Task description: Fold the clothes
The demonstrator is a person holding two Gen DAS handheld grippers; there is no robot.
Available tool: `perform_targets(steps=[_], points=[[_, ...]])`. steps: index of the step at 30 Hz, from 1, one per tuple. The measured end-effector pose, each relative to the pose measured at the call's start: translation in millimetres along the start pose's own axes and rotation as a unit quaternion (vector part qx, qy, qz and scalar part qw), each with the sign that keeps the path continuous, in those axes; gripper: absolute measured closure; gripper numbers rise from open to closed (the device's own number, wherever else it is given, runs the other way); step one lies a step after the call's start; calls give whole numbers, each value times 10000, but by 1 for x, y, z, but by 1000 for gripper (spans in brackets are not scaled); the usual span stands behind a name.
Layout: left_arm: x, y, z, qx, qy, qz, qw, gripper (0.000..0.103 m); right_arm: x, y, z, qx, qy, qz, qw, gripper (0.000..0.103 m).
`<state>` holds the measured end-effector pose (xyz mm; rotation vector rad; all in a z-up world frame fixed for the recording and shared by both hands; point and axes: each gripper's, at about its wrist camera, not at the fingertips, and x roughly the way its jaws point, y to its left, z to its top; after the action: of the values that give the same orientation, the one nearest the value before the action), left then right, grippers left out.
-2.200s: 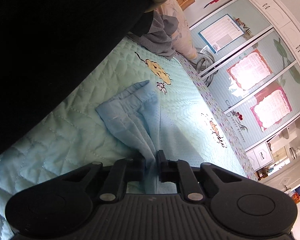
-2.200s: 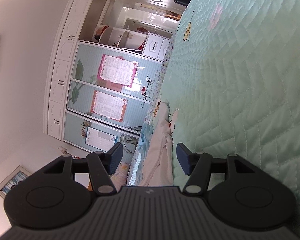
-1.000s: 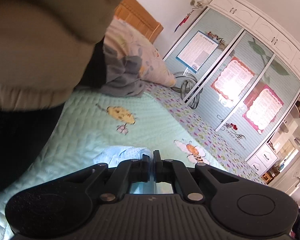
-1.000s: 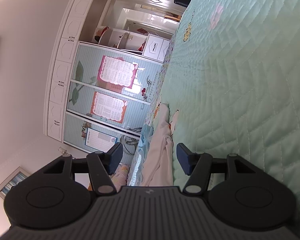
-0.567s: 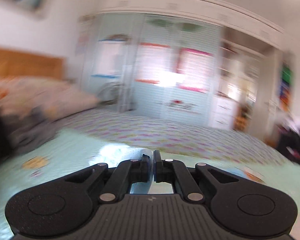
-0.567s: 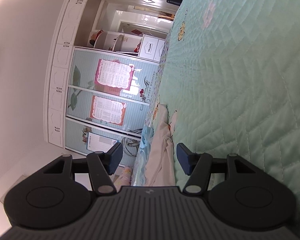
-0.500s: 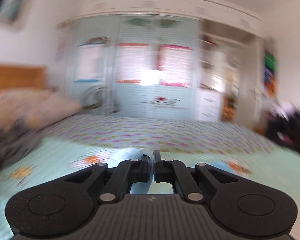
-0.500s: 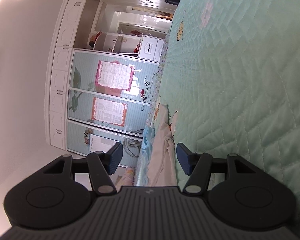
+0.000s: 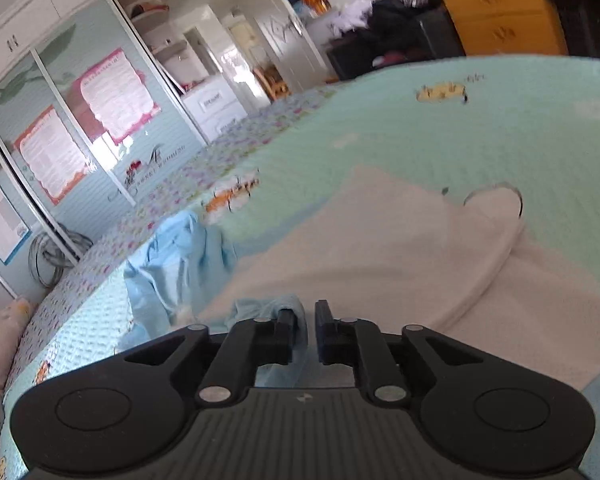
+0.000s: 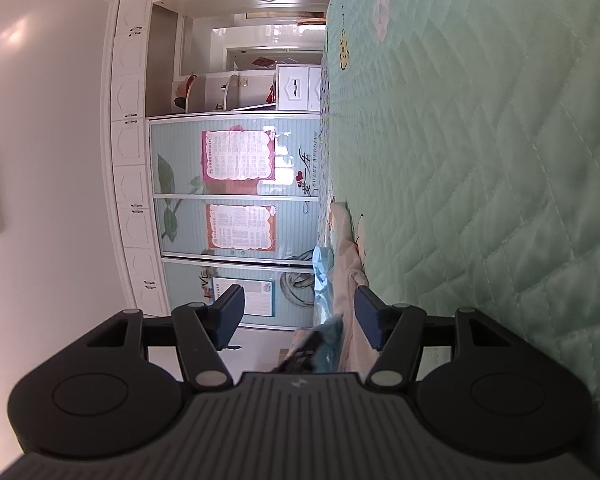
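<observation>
- Holding your left gripper (image 9: 310,312) low over the bed (image 9: 520,128), you are keeping its jaws only a thin crack apart.
- A bunch of the blue garment (image 9: 172,264) is draping over the left finger and running down into that crack. I cannot tell whether the jaws are really biting the cloth or whether it is just hanging there.
- The rest of the blue garment is lying crumpled in a loose heap just beside the cream garment (image 9: 380,248), with the gripped end reaching onto the cream one's near edge.
- The cream garment is lying spread across the quilt, with one rounded part doubled over on the right.
- You are holding your right gripper (image 10: 298,300) tipped sideways over bare quilt, with its jaws wide apart and nothing between them. Both garments are showing far ahead of it, well apart from its fingers.
- I am reading this as handling the blue piece: it is rumpled, not folded. You could be bringing it in to lay out, or letting it go where it is.
- Whichever it is, a neat fold is going to need that cloth flat and a second edge held, and your free right gripper is looking ready for that.
</observation>
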<state>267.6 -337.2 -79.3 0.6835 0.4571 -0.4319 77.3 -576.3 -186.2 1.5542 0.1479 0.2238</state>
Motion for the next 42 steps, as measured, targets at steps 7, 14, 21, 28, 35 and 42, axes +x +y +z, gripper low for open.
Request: perform_targets(steps=[7, 14, 21, 28, 35, 42], points=[[-4, -23, -4, 714, 72, 199, 9972, 25, -1, 1, 0, 94, -8, 41, 9999, 37], [-18, -58, -13, 1903, -404, 568, 9792, 14, -2, 2, 0, 83, -18, 20, 10000, 37], [-36, -68, -15, 2590, -868, 821, 9585, 12, -2, 3, 0, 62, -30, 1, 10000, 37], [-68, 21, -16, -27, -714, 685, 9951, 6, -2, 4, 1, 92, -18, 21, 10000, 36], [-133, 108, -95, -2407, -803, 461, 9662, 4, 8, 29, -13, -664, 671, -6, 9955, 22], [-169, 195, -212, -3810, -168, 1317, 9150, 2, 58, 82, -60, -1586, 1236, -102, 9795, 20]])
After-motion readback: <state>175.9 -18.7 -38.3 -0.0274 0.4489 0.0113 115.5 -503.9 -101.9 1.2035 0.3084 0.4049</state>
